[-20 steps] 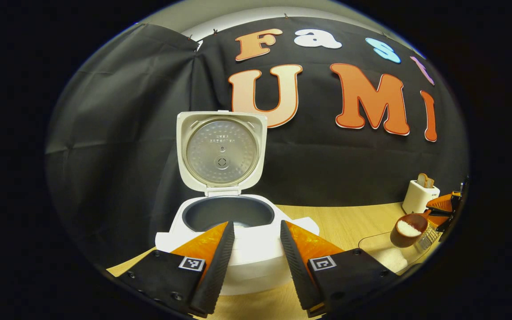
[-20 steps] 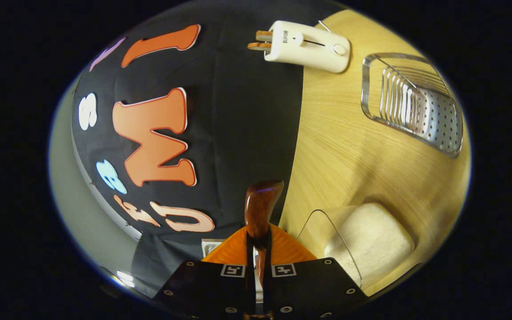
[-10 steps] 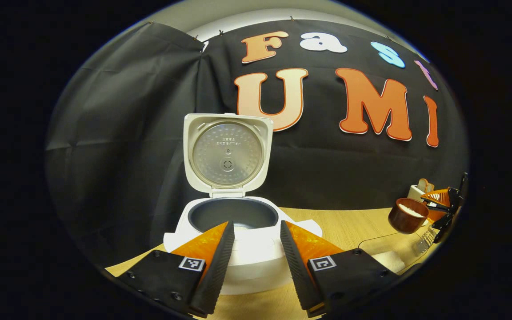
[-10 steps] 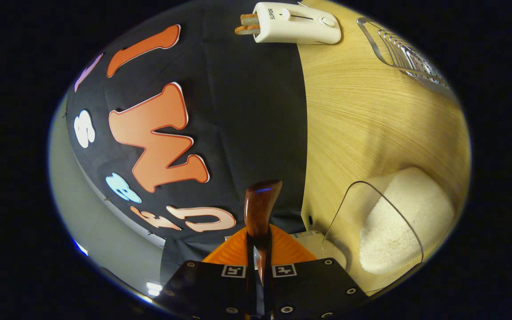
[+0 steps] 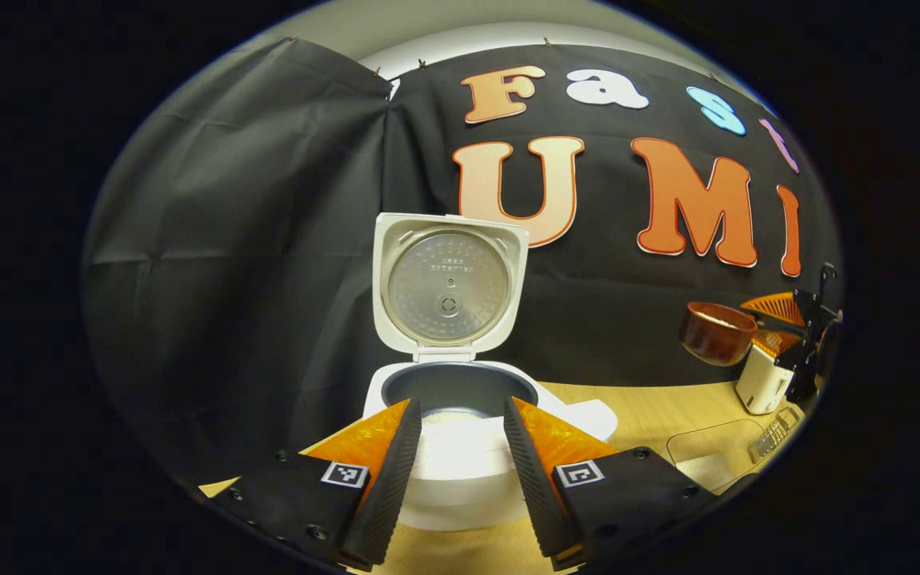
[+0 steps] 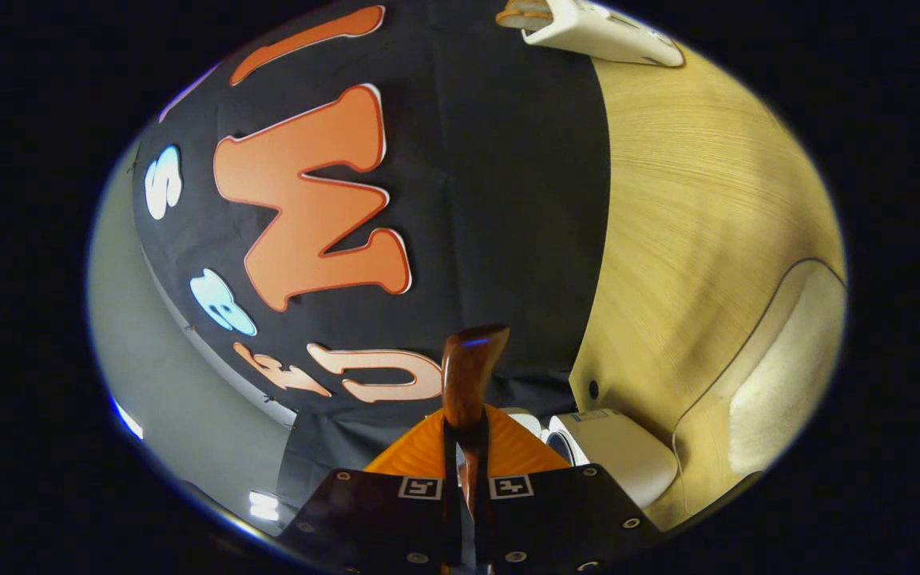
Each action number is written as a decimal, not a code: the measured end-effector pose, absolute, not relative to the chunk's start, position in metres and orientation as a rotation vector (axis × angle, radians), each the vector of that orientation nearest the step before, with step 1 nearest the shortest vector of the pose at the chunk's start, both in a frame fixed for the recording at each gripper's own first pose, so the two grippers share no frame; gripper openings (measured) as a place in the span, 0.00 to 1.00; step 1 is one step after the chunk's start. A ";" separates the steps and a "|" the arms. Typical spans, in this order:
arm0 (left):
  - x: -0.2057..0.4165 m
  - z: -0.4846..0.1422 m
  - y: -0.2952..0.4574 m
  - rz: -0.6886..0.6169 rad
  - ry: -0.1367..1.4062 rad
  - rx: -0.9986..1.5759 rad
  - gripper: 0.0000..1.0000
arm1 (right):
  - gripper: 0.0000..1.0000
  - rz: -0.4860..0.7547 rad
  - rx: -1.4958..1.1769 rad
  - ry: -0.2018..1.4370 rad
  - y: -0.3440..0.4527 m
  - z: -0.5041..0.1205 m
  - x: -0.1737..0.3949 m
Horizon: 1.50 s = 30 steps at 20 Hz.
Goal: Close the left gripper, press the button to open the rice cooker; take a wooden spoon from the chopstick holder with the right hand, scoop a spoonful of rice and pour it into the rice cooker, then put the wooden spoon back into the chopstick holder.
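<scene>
Wooden spoon (image 5: 715,331) loaded with rice, clamped by right gripper (image 6: 464,447) fingers, left gripper (image 5: 454,471) fingers apart and empty; tilting before rice cooker (image 5: 460,399) risks spilling onto worktop (image 5: 652,407).

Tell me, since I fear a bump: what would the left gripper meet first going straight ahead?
Likely the rice cooker: its white front sits right between the open left gripper, though depth is unclear.

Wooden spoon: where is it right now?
In the left gripper view the wooden spoon is in the air at far right, held by the right gripper above the toaster, well right of the open rice cooker.
</scene>
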<state>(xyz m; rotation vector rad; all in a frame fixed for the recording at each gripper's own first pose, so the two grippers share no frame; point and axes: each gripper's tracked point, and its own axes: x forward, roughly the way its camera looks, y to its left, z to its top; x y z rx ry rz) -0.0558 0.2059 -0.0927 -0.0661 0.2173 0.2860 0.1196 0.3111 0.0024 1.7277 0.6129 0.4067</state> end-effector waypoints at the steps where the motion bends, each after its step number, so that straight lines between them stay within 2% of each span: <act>1: -0.058 -0.092 0.209 0.291 0.215 -0.070 0.71 | 0.07 0.411 1.705 0.612 0.323 0.009 0.127; 10: -0.074 -0.098 0.242 0.339 0.216 -0.076 0.70 | 0.07 0.485 1.449 0.563 0.424 0.048 0.172; 22: -0.077 -0.118 0.274 0.368 0.249 -0.122 0.69 | 0.06 0.528 0.932 0.471 0.537 0.010 0.202; 26: -0.076 -0.116 0.282 0.377 0.248 -0.107 0.69 | 0.06 0.576 0.770 0.388 0.556 0.011 0.201; 27: -0.075 -0.117 0.283 0.376 0.249 -0.105 0.72 | 0.06 0.588 0.727 0.358 0.560 0.013 0.202; 30: -0.075 -0.115 0.282 0.375 0.248 -0.098 0.69 | 0.06 0.617 0.617 0.279 0.567 0.025 0.200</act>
